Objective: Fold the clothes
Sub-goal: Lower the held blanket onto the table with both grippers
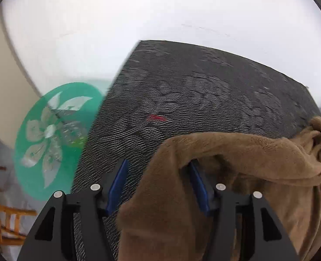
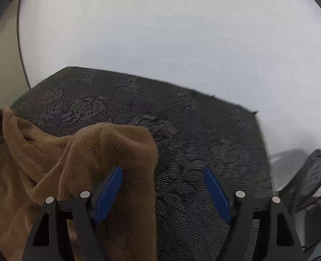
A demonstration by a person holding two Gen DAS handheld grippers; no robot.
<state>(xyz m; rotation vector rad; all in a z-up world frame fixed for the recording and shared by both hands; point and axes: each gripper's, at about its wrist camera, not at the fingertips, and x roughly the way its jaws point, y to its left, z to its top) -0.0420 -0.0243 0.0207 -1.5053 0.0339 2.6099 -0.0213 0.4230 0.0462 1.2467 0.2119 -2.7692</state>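
Note:
A brown fleece garment (image 1: 236, 158) hangs over the dark patterned table (image 1: 182, 87). My left gripper (image 1: 158, 165) has its jaws wide apart; the fleece drapes over the right finger (image 1: 198, 187) and fills part of the gap, while the left finger (image 1: 117, 184) is bare. In the right wrist view the same fleece (image 2: 84, 152) is draped over the left finger (image 2: 109, 189) of my right gripper (image 2: 162, 169), whose jaws are also wide apart; its right finger (image 2: 217, 193) is bare above the table (image 2: 204, 141).
A round green stool top with a white flower pattern (image 1: 53, 139) stands left of the table. Wooden chair parts (image 1: 1, 217) are at the lower left. A black mesh chair (image 2: 308, 180) stands right of the table. A pale wall lies behind.

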